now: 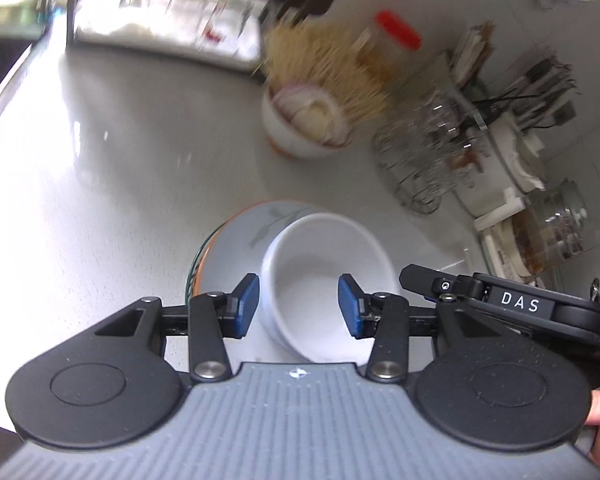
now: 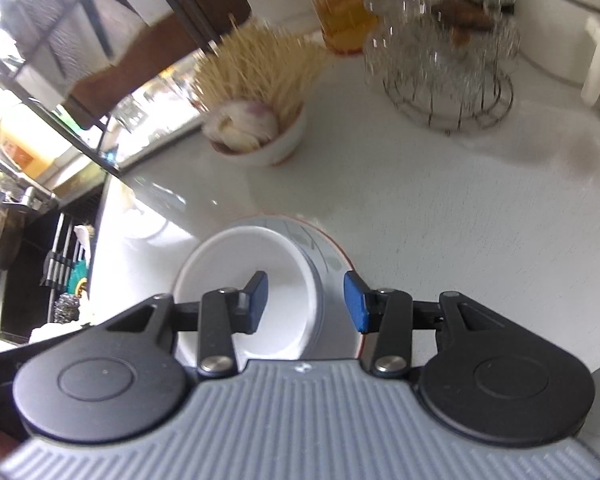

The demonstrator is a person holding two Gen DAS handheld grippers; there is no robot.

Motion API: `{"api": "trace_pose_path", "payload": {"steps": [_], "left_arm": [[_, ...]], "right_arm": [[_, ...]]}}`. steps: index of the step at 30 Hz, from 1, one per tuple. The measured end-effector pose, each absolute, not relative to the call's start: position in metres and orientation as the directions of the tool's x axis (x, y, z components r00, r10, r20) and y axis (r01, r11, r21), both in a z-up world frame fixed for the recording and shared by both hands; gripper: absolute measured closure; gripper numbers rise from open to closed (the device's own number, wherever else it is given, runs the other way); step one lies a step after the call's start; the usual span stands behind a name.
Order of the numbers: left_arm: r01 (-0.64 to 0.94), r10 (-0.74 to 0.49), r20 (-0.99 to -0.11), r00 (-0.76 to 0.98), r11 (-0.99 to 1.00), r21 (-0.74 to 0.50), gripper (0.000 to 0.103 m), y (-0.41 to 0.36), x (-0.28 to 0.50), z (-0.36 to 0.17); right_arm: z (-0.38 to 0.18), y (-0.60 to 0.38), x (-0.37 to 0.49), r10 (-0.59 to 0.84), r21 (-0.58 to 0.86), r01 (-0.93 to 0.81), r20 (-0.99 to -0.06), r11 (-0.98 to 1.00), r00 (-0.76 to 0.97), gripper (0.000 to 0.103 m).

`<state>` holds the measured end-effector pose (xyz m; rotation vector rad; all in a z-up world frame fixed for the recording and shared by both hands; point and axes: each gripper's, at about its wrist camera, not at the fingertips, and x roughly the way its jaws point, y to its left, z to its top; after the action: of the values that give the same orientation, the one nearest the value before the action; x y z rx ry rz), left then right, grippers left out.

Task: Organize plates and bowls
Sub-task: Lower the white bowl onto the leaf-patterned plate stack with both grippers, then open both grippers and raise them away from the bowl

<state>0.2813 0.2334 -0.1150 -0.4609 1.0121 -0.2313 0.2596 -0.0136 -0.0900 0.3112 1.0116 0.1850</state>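
Two stacked dishes rest on the white surface [image 2: 440, 216]: a plain white bowl [image 1: 324, 276] sits inside a wider patterned bowl [image 1: 240, 236]. Left gripper [image 1: 298, 306] and right gripper [image 2: 306, 302] hover above them, fingers apart, holding nothing. A bowl of garlic [image 2: 256, 128] stands beyond.

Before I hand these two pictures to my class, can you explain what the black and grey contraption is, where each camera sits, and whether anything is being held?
Each picture comes from a camera on a hand-held two-finger gripper, looking along its blue-padded fingers. A person holds one in each hand. The left gripper and right gripper both hover open over a white bowl sitting inside a larger patterned bowl on the white counter; nothing is gripped. Behind them stand a bowl of garlic and toothpicks, a red-capped jar and a wire rack of glasses.
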Motion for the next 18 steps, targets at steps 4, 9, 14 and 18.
{"api": "trace_pose_path", "payload": {"steps": [4, 9, 14, 18], "left_arm": [[0.031, -0.341, -0.737, 0.583, 0.916, -0.400, 0.054, 0.227, 0.264, -0.085], [0.052, -0.293, -0.699, 0.653, 0.938, -0.344, 0.054, 0.217, 0.236, -0.050], [0.057, -0.274, -0.659, 0.701, 0.942, -0.331, 0.054, 0.205, 0.202, -0.027], [0.048, -0.251, -0.646, 0.721, 0.948, -0.314, 0.054, 0.195, 0.168, -0.016]], "right_arm": [[-0.065, -0.019, 0.243, 0.296, 0.324, -0.059, -0.753, 0.944, 0.588, 0.058], [-0.038, -0.033, 0.218, 0.311, 0.320, -0.111, -0.683, 0.941, 0.661, 0.058], [-0.017, -0.042, 0.184, 0.323, 0.300, -0.164, -0.622, 0.940, 0.713, 0.058], [-0.008, -0.047, 0.155, 0.337, 0.285, -0.202, -0.585, 0.937, 0.737, 0.058]]}}
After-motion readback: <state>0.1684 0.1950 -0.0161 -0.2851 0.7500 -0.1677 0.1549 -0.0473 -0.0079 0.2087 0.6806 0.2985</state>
